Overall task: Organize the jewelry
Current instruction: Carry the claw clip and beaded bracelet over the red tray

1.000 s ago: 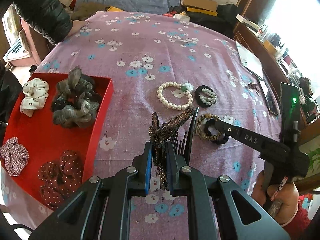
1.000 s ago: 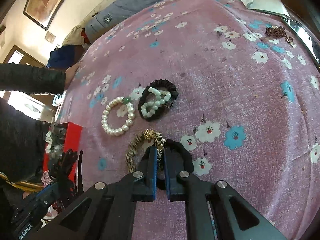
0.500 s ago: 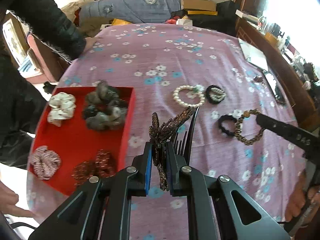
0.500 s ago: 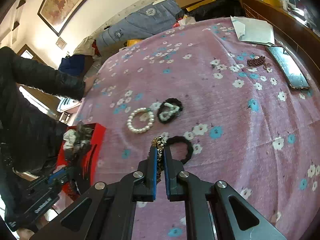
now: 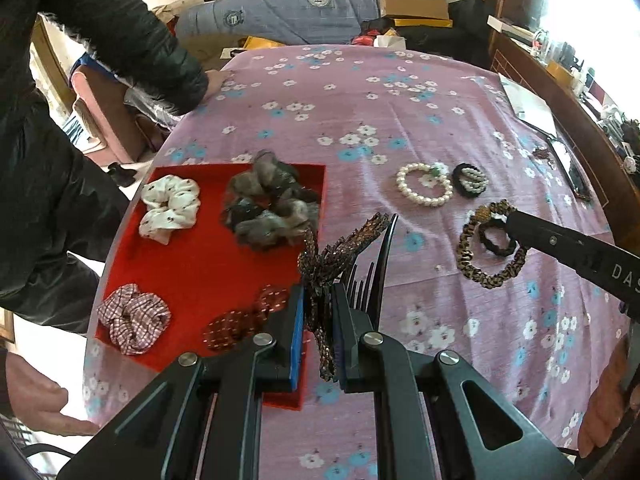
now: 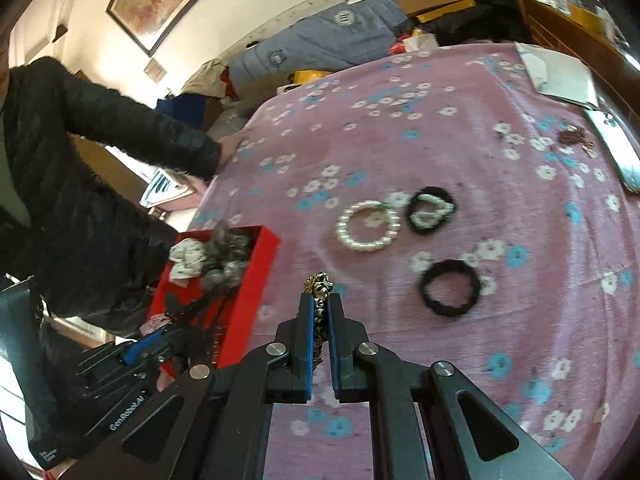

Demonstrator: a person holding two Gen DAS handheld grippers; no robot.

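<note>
At table's left edge, red tray [image 5: 192, 264] holds four scrunchies; left gripper [image 5: 318, 320], jaws clamped on beaded comb clip [image 5: 340, 248], hangs at tray's right wall, probably to drop it in. Rightward, right gripper [image 6: 319, 312] pinches leopard hair tie [image 5: 486, 248] raised above black hair tie [image 6: 450, 288]; pearl bracelet [image 5: 424, 184] lies beyond, nothing blocking.

I count four scrunchies [image 5: 169, 206] in one red tray [image 5: 200, 264], one pearl bracelet [image 5: 424, 185], two black hair ties [image 6: 450, 288], one leopard-print band [image 5: 486, 250], one hair comb [image 5: 344, 256].
</note>
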